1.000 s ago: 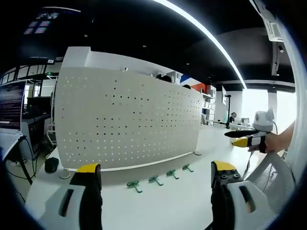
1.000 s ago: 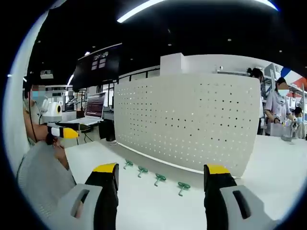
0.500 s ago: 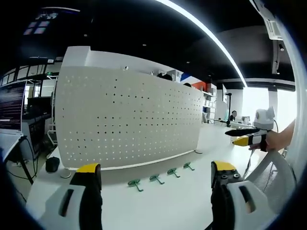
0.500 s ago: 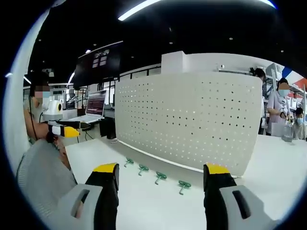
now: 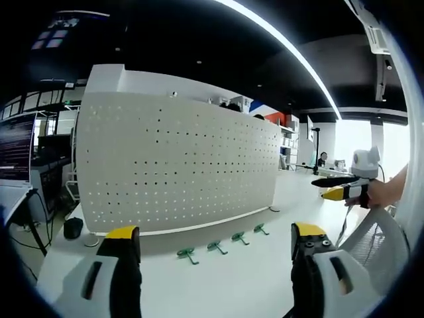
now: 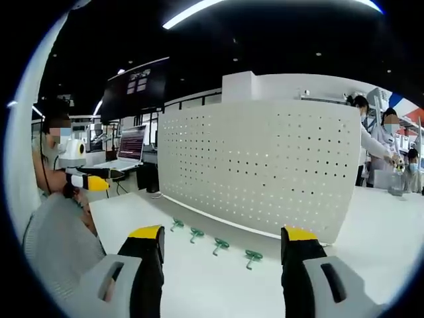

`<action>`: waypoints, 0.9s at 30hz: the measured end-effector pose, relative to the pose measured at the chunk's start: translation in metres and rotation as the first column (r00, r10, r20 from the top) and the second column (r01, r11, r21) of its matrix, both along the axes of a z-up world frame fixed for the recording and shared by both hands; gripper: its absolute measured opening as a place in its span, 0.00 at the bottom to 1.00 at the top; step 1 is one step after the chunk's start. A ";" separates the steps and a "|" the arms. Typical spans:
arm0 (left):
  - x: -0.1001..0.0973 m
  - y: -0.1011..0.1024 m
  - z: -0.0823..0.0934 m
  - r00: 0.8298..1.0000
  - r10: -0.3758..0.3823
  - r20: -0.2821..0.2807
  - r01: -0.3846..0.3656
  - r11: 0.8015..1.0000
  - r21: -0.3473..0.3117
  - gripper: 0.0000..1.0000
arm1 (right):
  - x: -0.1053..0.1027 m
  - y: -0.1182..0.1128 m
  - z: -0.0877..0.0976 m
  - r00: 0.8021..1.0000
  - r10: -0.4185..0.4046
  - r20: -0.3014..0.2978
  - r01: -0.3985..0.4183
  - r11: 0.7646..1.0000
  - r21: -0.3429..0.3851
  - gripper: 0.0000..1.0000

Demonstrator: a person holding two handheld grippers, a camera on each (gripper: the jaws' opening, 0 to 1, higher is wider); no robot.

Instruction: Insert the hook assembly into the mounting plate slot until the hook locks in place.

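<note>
A white perforated mounting plate (image 5: 172,165) (image 6: 265,162) stands upright on the white table. Several green hooks (image 5: 187,254) (image 6: 252,257) lie in a row on the table in front of its base. My left gripper (image 5: 215,242) is open, held back from the hooks, with nothing between its yellow-tipped jaws. My right gripper (image 6: 222,244) is open too, hovering short of the hooks and empty. In the left gripper view the right gripper (image 5: 336,187) shows at the right edge in a hand. The left gripper (image 6: 89,179) shows at the left edge of the right gripper view.
A black round object (image 5: 73,227) and a laptop (image 6: 129,149) sit beside the plate's left end. Cables (image 5: 30,218) hang at the far left. People (image 6: 387,149) stand at a bench behind the plate's right end. A grey sleeve (image 6: 56,245) fills the lower left.
Both views have shifted only slightly with the hands. The hooks and plate lie as before. A person in the background at the right has reached out an arm.
</note>
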State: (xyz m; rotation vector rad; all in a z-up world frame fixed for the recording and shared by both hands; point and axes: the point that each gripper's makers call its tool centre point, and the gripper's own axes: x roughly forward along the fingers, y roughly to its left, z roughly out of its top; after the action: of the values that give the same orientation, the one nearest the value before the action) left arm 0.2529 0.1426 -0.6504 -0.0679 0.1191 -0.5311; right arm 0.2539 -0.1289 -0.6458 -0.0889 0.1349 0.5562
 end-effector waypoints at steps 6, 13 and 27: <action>0.000 0.000 0.000 1.000 -0.002 -0.003 0.002 1.000 -0.002 0.97 | 0.000 0.001 0.000 1.000 0.003 0.003 -0.003 1.000 0.001 0.70; 0.000 0.000 0.000 1.000 -0.002 -0.003 0.002 1.000 0.001 0.96 | 0.000 0.000 0.000 1.000 0.002 0.001 -0.002 1.000 0.000 0.70; 0.000 -0.001 -0.001 1.000 -0.006 -0.009 0.006 1.000 0.008 0.95 | 0.000 -0.001 0.000 1.000 -0.003 -0.009 0.003 1.000 0.007 0.69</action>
State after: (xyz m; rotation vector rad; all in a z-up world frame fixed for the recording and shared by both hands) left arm 0.2527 0.1416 -0.6510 -0.0621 0.1307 -0.5363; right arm 0.2542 -0.1299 -0.6455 -0.0790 0.1418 0.5544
